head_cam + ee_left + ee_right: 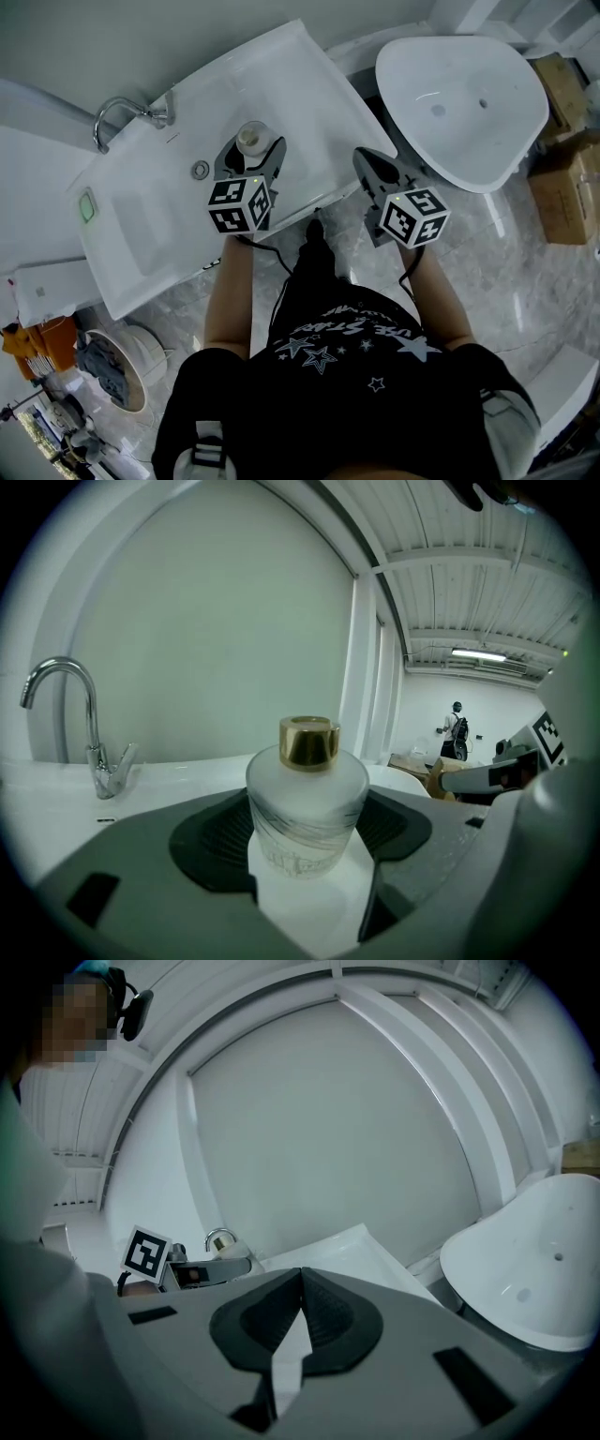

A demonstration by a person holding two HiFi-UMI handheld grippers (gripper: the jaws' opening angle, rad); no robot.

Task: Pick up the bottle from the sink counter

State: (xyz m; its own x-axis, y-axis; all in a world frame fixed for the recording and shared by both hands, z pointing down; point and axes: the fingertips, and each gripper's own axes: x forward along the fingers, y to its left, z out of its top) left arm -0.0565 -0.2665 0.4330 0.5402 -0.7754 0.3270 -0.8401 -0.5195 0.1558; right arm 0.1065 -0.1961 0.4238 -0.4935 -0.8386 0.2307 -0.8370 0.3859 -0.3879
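A frosted glass bottle (250, 139) (307, 808) with a gold cap stands upright on the white sink counter (309, 84), to the right of the basin. My left gripper (251, 152) (307, 841) has one jaw on each side of it, and the dark pads (220, 841) press against its body. Whether the bottle's base touches the counter I cannot tell. My right gripper (361, 157) (302, 1277) hovers off the counter's right front edge, shut, with nothing in it.
A chrome tap (117, 112) (66, 682) rises at the back of the basin (141, 234). A large white ceramic bowl (459, 103) (534, 1279) sits to the right, cardboard boxes (567, 187) beyond it. A bin (112, 366) stands at lower left on the marble floor.
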